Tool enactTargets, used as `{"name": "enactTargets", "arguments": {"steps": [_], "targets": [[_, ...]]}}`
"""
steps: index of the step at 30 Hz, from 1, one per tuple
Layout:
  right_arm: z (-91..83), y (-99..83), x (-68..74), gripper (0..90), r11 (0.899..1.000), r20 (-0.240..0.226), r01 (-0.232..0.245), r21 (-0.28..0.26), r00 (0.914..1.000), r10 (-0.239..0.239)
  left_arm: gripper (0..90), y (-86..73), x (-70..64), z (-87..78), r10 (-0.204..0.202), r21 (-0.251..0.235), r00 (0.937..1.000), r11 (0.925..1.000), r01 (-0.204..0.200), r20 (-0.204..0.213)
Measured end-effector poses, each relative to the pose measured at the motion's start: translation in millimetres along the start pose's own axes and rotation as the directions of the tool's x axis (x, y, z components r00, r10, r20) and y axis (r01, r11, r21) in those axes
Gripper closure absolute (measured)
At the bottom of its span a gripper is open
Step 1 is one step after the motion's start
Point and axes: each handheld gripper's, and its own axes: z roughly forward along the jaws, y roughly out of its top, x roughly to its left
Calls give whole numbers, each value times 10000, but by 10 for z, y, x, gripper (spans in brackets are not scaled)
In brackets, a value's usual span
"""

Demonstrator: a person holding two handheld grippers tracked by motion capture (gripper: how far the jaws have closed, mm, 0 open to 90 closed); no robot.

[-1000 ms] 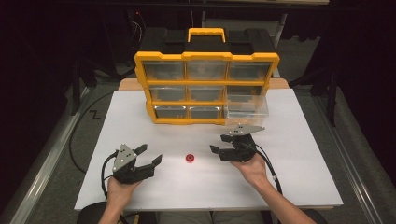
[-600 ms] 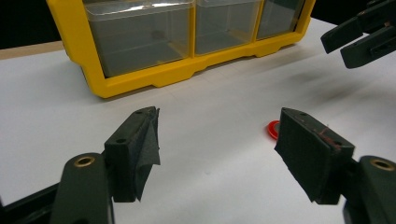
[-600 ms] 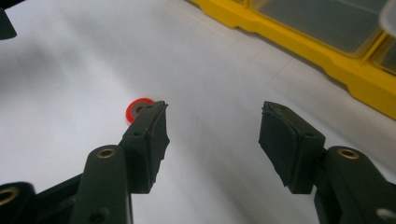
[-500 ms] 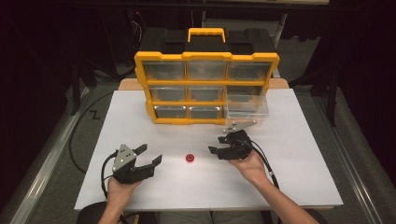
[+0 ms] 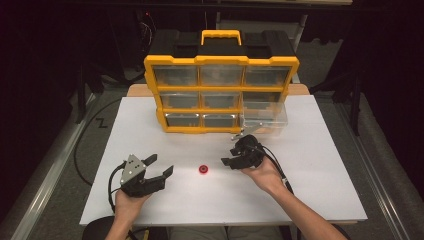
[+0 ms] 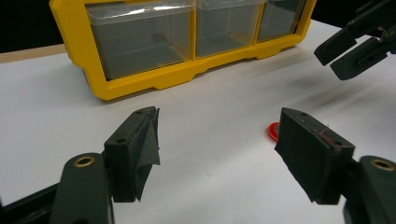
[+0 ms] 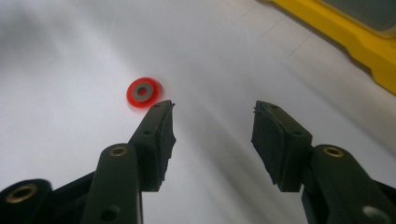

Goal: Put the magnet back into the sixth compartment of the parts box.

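A small red ring (image 5: 203, 170) with a grey middle lies flat on the white table top (image 5: 310, 165), between my two grippers. My left gripper (image 5: 161, 165) rests to the ring's left, open and holding nothing. In the left gripper view (image 6: 217, 135) the ring (image 6: 271, 130) peeks out beside one jaw. My right gripper (image 5: 229, 156) hovers just right of the ring, open and holding nothing. In the right gripper view (image 7: 212, 112) the ring (image 7: 143, 92) lies just beyond the tip of one jaw. The right gripper (image 6: 348, 49) also appears in the left gripper view.
A yellow and black organiser (image 5: 221, 92) with clear drawers stands at the back of the table, handle on top. Its bottom right drawer (image 5: 265, 118) is pulled out towards the right gripper. Dark floor and cables lie beyond the table's edges.
My right gripper has edged left, closer to the red ring. The left gripper and the ring have stayed put.
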Motion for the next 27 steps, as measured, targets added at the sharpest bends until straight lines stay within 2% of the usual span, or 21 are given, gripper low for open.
{"name": "enactTargets", "arguments": {"steps": [5, 9, 27], "targets": [[56, 60, 34, 525, 9984, -61, 109, 556, 9999, -105, 301, 0, 4, -4, -34, 69, 10000, 10000, 34, -14], [89, 99, 48, 533, 9968, -51, 88, 792, 10000, -84, 301, 0, 7, -3, -35, 98, 10000, 9999, 35, -13], [200, 236, 129, 540, 9896, -248, 274, 1414, 9994, -241, 305, -1, 7, -1, -44, 155, 10000, 9999, 44, 3]]}}
